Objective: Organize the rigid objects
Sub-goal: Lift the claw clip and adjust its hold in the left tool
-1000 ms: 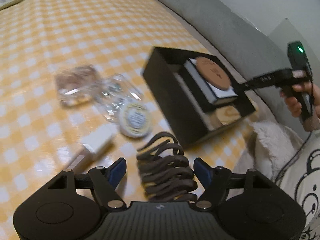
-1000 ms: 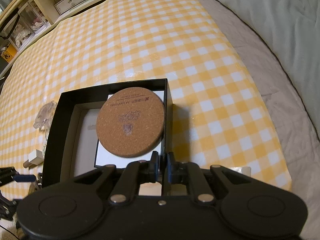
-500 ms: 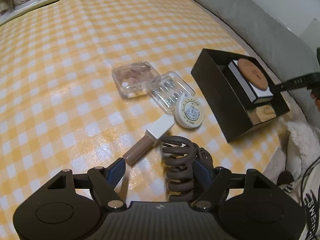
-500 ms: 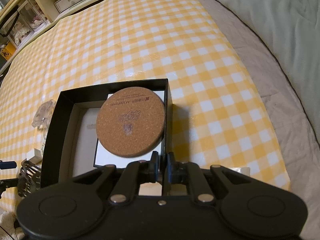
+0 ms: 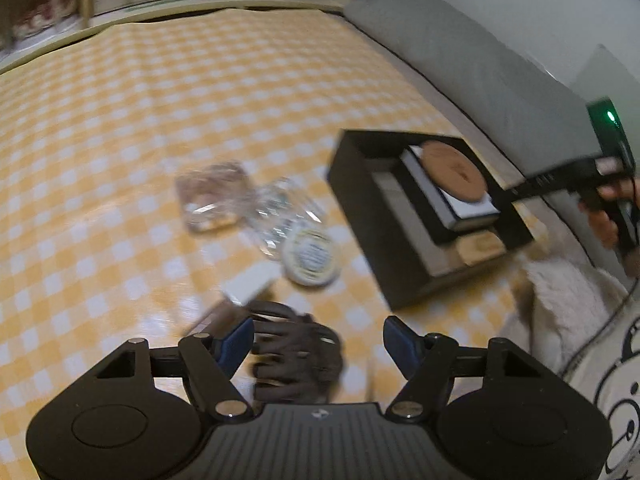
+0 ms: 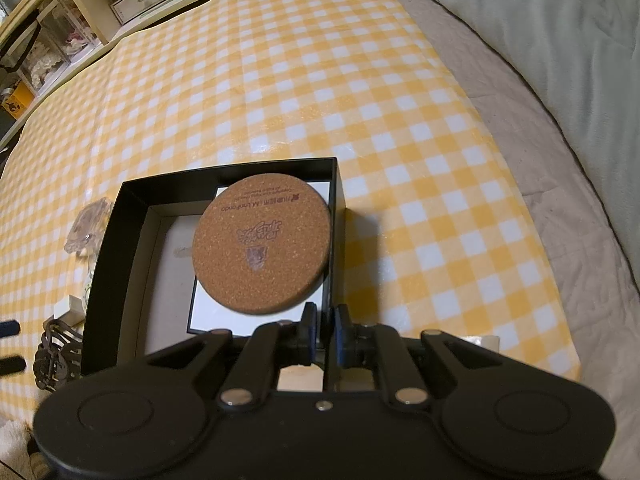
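A black open box (image 5: 362, 216) (image 6: 104, 280) sits on the yellow checked cloth. Inside it a round cork coaster (image 6: 262, 244) (image 5: 454, 170) lies on a white-topped flat box (image 6: 208, 312). My right gripper (image 6: 325, 330) is shut on the box's right wall at its near corner. My left gripper (image 5: 318, 338) is open, with a dark brown claw hair clip (image 5: 294, 354) (image 6: 52, 354) between its fingers, closer to the left one; I cannot tell whether they touch it. The left wrist view is blurred.
Left of the box lie two clear plastic cases (image 5: 212, 196) (image 5: 280, 216), a round white tin (image 5: 312, 256) and a white-capped brown tube (image 5: 248, 286). A grey cushion (image 6: 540, 60) runs along the right. Shelves (image 6: 80, 20) stand beyond the far edge.
My left gripper has swung and the view has shifted fast, blurring it; the hair clip stays between its open fingers. My right gripper and the box have not moved.
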The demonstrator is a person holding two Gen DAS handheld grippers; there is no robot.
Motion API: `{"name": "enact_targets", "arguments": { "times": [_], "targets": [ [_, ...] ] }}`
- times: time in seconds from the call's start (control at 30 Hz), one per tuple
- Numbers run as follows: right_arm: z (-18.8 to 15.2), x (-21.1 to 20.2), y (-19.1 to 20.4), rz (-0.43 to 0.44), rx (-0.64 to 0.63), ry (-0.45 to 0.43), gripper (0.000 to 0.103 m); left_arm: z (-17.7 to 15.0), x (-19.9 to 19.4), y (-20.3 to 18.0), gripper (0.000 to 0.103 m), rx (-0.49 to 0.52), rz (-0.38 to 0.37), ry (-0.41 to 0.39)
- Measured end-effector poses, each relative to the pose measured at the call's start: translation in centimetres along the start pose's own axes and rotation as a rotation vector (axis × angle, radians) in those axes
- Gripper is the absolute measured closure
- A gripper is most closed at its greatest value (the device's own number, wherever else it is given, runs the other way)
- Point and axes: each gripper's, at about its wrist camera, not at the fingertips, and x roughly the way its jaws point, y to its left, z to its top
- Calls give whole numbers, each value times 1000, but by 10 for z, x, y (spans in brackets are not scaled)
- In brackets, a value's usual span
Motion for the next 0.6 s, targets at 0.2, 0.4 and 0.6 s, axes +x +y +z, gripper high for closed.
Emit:
{"name": "enact_targets", "arguments": {
  "times": [0.2, 0.4, 0.6],
  "targets": [
    [-1, 0, 1, 0, -2, -1, 92, -9, 26, -34, 37, 46, 109, 63],
    [-1, 0, 1, 2, 1, -3, 92, -17, 43, -50, 37, 165, 312, 67],
    [-1, 0, 0, 4, 3, -3, 92, -18, 45, -23, 56, 87, 336, 59]
  ]
}}
